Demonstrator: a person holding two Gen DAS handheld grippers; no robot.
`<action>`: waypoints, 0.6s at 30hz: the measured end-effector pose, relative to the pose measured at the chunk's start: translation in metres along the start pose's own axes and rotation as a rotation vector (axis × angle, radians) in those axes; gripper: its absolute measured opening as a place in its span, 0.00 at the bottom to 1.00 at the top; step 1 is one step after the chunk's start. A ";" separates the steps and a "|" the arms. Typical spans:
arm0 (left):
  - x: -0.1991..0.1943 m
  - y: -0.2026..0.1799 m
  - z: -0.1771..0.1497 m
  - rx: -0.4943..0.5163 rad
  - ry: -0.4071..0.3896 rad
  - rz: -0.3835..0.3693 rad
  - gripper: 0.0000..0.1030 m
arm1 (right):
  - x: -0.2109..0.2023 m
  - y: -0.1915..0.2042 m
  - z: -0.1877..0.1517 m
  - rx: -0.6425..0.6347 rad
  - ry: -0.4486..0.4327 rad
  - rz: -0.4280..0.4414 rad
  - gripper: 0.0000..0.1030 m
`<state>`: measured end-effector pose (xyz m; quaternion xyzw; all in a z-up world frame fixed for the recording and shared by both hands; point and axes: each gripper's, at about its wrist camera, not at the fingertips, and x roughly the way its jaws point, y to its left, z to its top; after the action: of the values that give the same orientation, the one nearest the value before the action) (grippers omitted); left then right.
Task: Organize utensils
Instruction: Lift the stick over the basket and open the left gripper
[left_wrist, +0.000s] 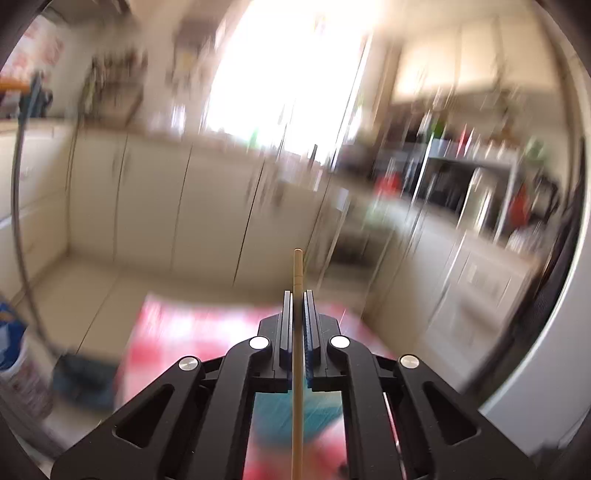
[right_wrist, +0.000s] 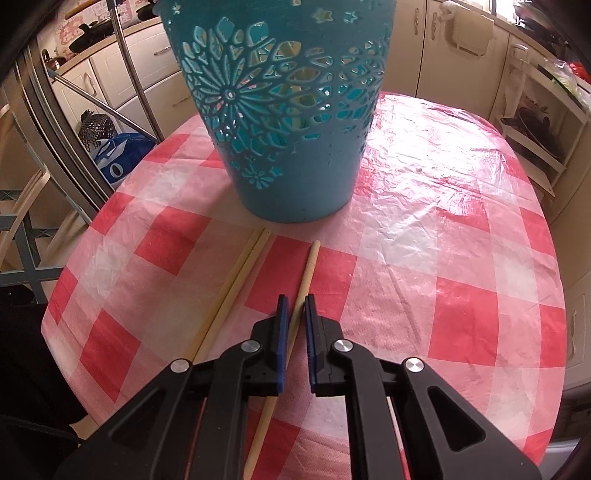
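Note:
My left gripper (left_wrist: 297, 295) is shut on a pale wooden chopstick (left_wrist: 297, 269). The stick runs straight up between the blue pads, its tip poking out past them, lifted above the table. The teal cut-out basket (right_wrist: 291, 122) stands on the red-checked tablecloth (right_wrist: 424, 221), with pale sticks showing through its holes. My right gripper (right_wrist: 296, 300) points down at the cloth in front of the basket. Its jaws are drawn in narrowly on a second chopstick (right_wrist: 308, 271) that lies on the cloth. A pair of chopsticks (right_wrist: 240, 273) lies just to the left.
The left wrist view is smeared by motion: cream cabinets (left_wrist: 207, 206), a bright window and a cluttered shelf rack (left_wrist: 480, 192). The round table's edge curves close on the left, with a blue bag (right_wrist: 114, 158), a metal pole and a chair (right_wrist: 26, 221) beyond it.

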<state>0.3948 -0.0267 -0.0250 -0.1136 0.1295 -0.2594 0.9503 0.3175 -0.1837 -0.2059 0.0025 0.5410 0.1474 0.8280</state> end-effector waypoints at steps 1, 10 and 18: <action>-0.004 -0.009 0.004 0.007 -0.061 0.014 0.04 | 0.000 0.000 0.000 0.003 -0.002 0.001 0.09; 0.010 -0.029 0.002 -0.111 -0.393 0.244 0.05 | 0.001 0.003 0.000 0.030 -0.027 0.001 0.09; 0.043 -0.013 -0.004 -0.173 -0.390 0.232 0.05 | 0.004 0.000 0.004 0.031 -0.040 0.018 0.09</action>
<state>0.4239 -0.0605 -0.0334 -0.2269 -0.0225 -0.1096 0.9675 0.3229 -0.1824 -0.2076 0.0229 0.5264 0.1462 0.8373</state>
